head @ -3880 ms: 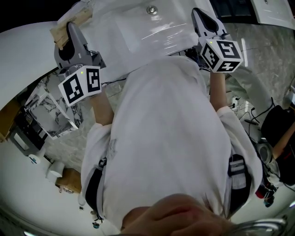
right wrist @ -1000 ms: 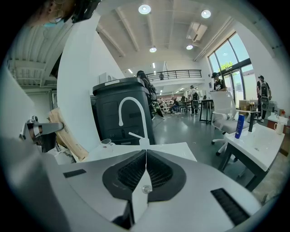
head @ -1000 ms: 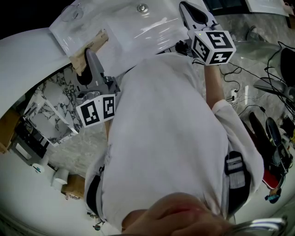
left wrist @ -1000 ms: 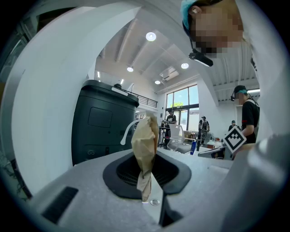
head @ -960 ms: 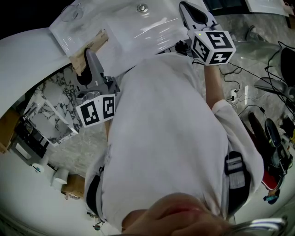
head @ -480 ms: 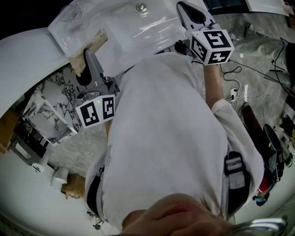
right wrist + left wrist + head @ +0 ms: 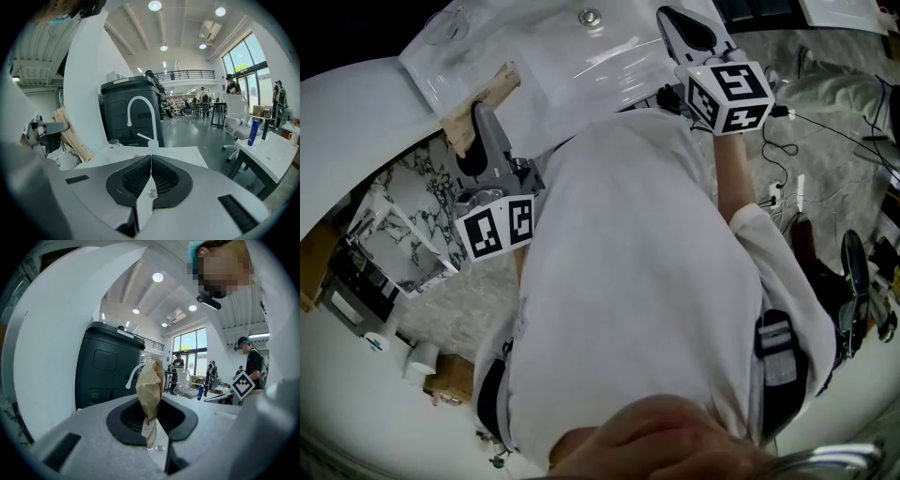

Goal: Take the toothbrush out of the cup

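A flat brown paper packet (image 7: pixel 484 92) stands between the jaws of my left gripper (image 7: pixel 478 114), which is shut on it over the white sink counter (image 7: pixel 581 58). In the left gripper view the packet (image 7: pixel 151 389) rises crumpled out of the gripper (image 7: pixel 154 430). From the right gripper view the same packet (image 7: pixel 70 136) shows at the left. A clear cup (image 7: pixel 453 25) stands at the counter's far left corner; it looks like a small glass (image 7: pixel 114 142) beside the white faucet (image 7: pixel 140 115). My right gripper (image 7: pixel 677 19) (image 7: pixel 151 174) is shut on nothing, above the counter's right side. No toothbrush shows bare.
A round drain (image 7: pixel 590 16) sits in the basin. A marble-patterned stand (image 7: pixel 403 234) is below the counter at the left. Cables (image 7: pixel 787 159) trail over the floor at the right. A large black cabinet (image 7: pixel 133 101) stands behind the faucet, and a white table (image 7: pixel 274 150) at the right.
Since about four seconds ago my left gripper with the packet has come lower and to the right in the head view. Over the last second both grippers have hardly moved.
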Tool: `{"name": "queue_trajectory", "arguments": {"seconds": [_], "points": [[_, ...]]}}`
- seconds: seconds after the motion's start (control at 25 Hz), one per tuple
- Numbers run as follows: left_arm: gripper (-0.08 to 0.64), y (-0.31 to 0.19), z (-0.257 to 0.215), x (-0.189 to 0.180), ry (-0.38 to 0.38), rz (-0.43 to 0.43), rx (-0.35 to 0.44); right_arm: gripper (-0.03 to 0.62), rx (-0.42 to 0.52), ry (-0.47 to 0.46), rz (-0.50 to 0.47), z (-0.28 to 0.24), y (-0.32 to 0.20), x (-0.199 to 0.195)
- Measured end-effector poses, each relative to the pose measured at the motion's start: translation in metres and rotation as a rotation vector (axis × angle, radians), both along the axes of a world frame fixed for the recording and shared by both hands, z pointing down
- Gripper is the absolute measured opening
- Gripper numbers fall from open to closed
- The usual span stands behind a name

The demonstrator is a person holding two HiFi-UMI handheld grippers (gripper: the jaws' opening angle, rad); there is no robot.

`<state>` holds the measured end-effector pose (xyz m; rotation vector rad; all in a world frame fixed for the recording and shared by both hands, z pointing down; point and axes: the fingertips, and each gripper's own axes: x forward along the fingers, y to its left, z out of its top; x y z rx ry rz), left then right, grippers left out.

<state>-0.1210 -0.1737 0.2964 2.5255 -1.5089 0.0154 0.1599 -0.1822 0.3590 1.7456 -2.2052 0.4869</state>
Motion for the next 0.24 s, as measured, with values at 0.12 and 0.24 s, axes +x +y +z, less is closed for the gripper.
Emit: {"name": "queue_trajectory", "arguments": {"seconds": [0.12, 0.24], "points": [[0.054, -0.002, 0.007, -0.002, 0.01, -0.008, -0.021, 0.015, -0.001, -0.002, -0.001, 0.001, 0.0, 0.001], [0.054, -0.006, 0.021, -0.005, 0.041, -0.031, -0.06, 0.015, -0.002, -0.002, 0.003, 0.002, -0.002, 0.003]]}}
